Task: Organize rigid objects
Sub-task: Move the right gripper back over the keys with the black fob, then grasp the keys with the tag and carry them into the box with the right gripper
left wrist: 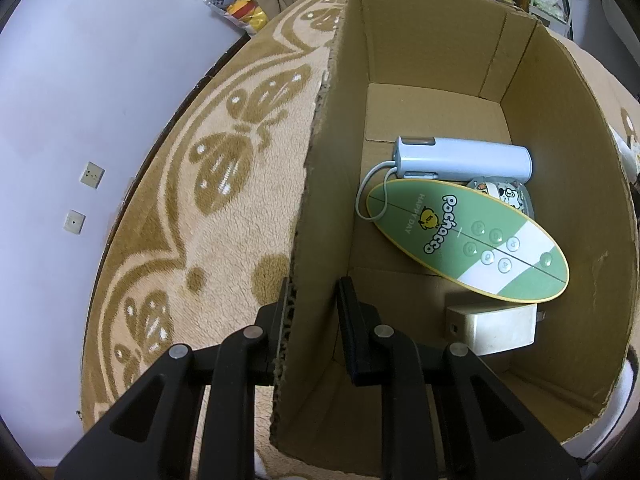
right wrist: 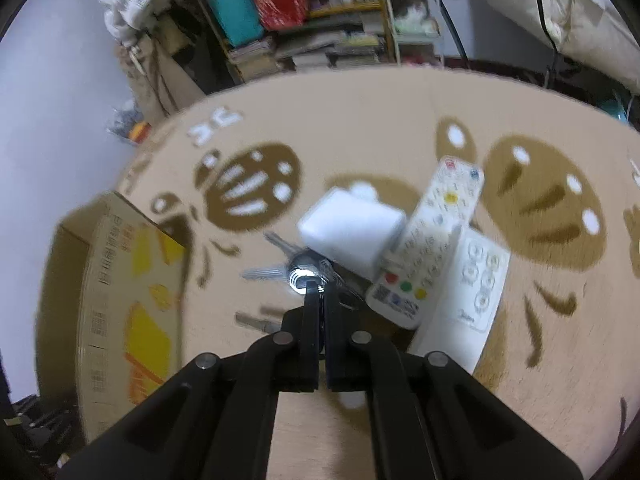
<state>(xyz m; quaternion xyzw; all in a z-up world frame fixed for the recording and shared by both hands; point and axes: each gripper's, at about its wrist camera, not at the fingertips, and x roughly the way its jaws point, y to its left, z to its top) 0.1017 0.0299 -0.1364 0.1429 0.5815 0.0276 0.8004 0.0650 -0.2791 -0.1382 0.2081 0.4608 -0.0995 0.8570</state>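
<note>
The left hand-held gripper (left wrist: 316,312) is straddling the cardboard box (left wrist: 560,128) wall, fingers spread either side without pinching it; the box is sitting on the patterned blanket (left wrist: 224,216). The right hand-held gripper (right wrist: 319,294) is clamping tight on a key ring (right wrist: 301,278), its keys dangling just above the blanket beside a white charger (right wrist: 352,232) and remote (right wrist: 436,236).

a bunch of keys (right wrist: 298,270) lies on the blanket beside a white charger (right wrist: 352,230) and remote (right wrist: 432,236).
</note>
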